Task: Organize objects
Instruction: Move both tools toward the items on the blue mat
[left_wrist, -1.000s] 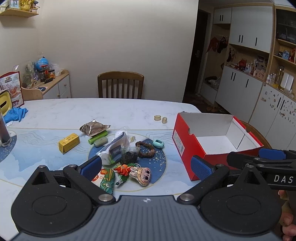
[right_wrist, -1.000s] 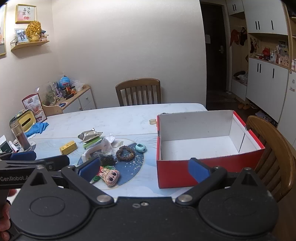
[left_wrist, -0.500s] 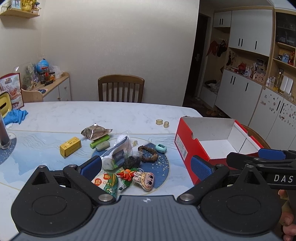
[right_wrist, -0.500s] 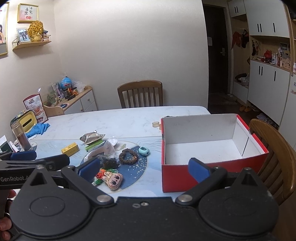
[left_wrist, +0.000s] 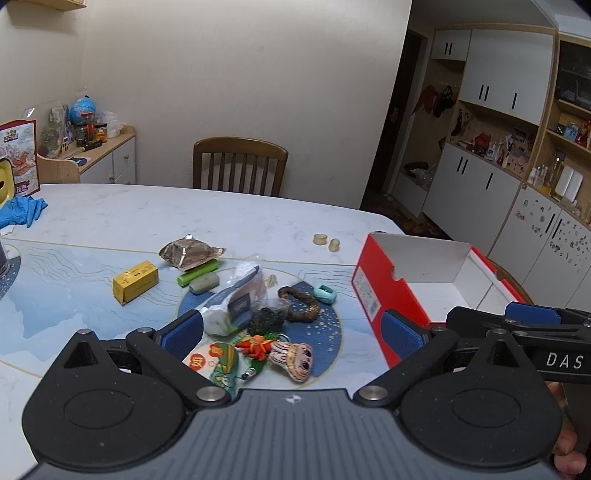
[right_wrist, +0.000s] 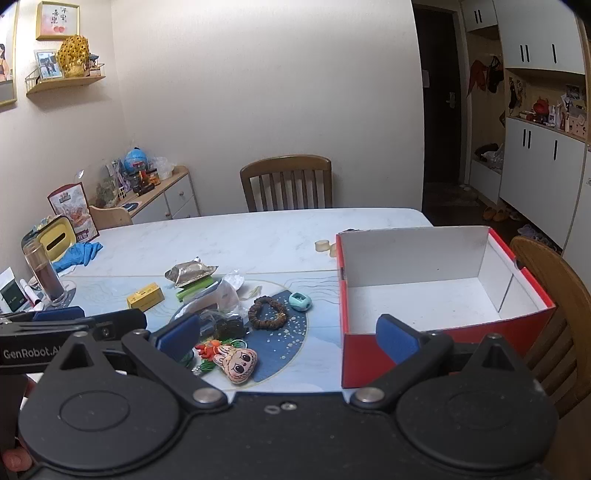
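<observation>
Lying in a loose heap on the blue round patch of the desk (left_wrist: 92, 221) are the small things to be sorted. A flat doll face with rabbit ears (right_wrist: 236, 360) lies nearest, with an orange carrot-like charm (left_wrist: 255, 345) just beside it and a green printed packet (left_wrist: 218, 365) to its left. Behind them there is a dark crinkled bag (left_wrist: 267, 319), a white and grey pouch (left_wrist: 232, 299), a brown bead bracelet (right_wrist: 267, 313) lying flat, and a small mint-green piece (right_wrist: 300, 301) close to the bracelet. A little farther to the left I see a yellow box (left_wrist: 135, 281), a green stick (left_wrist: 197, 270) touching a grey-green bar (left_wrist: 204, 284), and a crumpled foil packet (left_wrist: 190, 253) resting partly on the stick. Two small beige pieces (left_wrist: 325, 242) sit apart, near the far corner of the red box (right_wrist: 436, 347). This box stands open on the right side of the desk, white inside, and nothing lies in it.

Both tools hover low above the near edge of the desk. The left gripper (left_wrist: 291, 332) points at the heap, its jaws wide apart and holding nothing. The right gripper (right_wrist: 288, 336) is just beside it, aimed between the heap and the red box, its jaws also spread wide and without load.
</observation>
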